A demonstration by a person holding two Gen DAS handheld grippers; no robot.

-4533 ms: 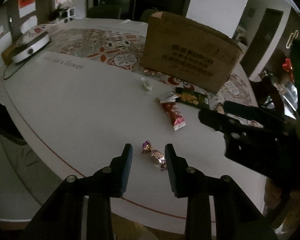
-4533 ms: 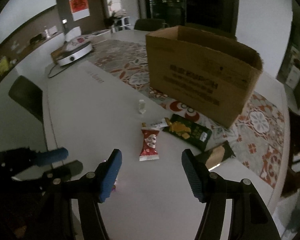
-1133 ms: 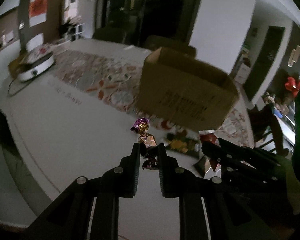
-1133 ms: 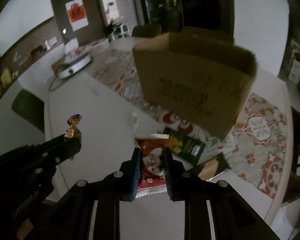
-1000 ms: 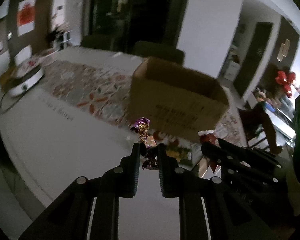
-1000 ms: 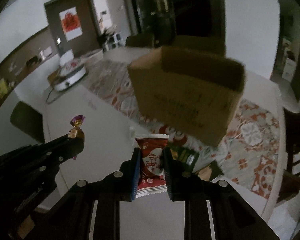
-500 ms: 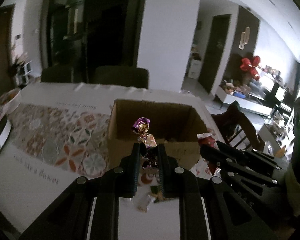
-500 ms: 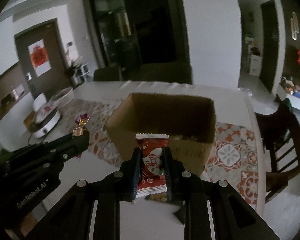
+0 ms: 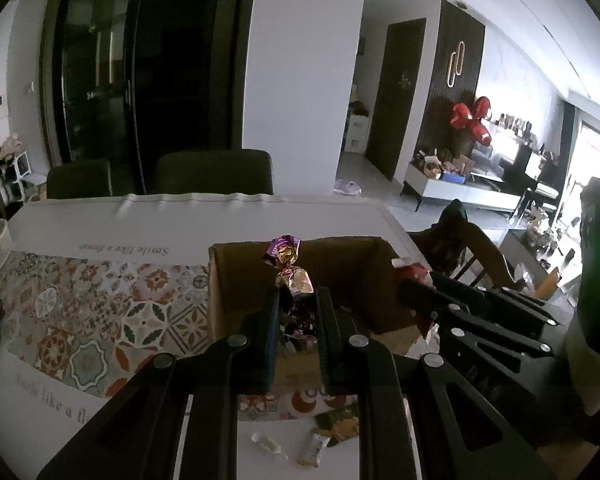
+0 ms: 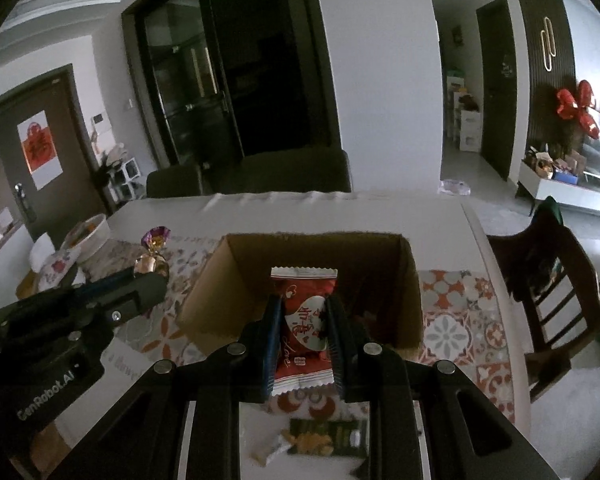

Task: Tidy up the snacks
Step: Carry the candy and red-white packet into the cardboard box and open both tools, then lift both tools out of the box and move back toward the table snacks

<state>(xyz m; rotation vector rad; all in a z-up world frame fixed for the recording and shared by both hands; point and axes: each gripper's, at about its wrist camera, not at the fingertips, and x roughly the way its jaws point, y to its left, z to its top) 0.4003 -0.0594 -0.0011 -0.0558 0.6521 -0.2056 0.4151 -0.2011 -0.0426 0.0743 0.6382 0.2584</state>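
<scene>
Box floor mostly hidden behind gripper fingers; red packet sides covered by pads; green packet blurred; wrapped candy lower end pinched out of sight.

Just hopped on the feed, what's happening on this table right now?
Both grippers are carrying snacks to the cardboard box. The left gripper is shut on a purple-and-gold wrapped candy, and the right gripper is shut on a red snack packet; both are held up at the box's open top, not yet released. A green snack bag and a small white wrapped sweet lie on the table in front of the box.
</scene>
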